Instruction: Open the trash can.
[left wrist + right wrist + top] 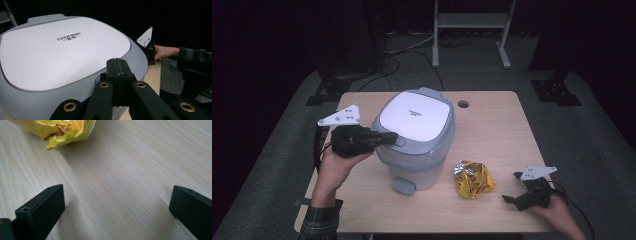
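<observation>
Crinkly yellow foil, the snack bag (474,179) lies crumpled at lower centre-right of the high view on the wooden bench (497,125), just right of the grey pedal bin (414,140). It looks light, soft and slippery, best pinched at a raised fold. Right gripper (514,188) rests spread wide near it; left gripper (393,136) is clenched against the bin's front edge at a push-button.
</observation>
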### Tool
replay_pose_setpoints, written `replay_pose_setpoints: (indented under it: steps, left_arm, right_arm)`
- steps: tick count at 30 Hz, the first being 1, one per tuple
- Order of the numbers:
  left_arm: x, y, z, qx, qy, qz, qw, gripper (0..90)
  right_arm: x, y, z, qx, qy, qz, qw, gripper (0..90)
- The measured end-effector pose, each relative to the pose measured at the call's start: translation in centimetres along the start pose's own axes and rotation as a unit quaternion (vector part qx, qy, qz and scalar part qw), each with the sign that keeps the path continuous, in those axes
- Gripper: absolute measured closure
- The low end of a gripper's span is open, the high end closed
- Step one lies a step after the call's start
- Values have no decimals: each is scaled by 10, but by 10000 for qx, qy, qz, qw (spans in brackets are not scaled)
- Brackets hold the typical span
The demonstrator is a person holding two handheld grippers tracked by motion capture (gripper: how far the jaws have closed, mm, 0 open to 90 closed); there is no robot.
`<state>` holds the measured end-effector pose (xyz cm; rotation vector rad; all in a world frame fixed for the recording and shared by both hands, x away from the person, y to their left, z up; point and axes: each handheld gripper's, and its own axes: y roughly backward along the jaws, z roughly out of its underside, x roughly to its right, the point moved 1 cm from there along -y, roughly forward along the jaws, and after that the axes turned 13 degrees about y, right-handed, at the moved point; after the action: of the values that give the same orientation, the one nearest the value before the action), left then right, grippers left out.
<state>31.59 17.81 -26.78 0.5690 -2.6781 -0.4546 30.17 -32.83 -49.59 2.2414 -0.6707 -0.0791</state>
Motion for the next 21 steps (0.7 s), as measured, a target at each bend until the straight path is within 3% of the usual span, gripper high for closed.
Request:
replay_pose_setpoints:
  steps: [11, 21]
  left_arm:
    - [-2, -2, 2, -78, 144, 63, 9998, 900]
    - [0, -1, 2, -46, 61, 50, 10000, 900]
  right_arm:
    - [0, 0, 0, -3, 1, 0, 10000, 0]
    - [0, 0, 0, -2, -2, 4, 10000, 0]
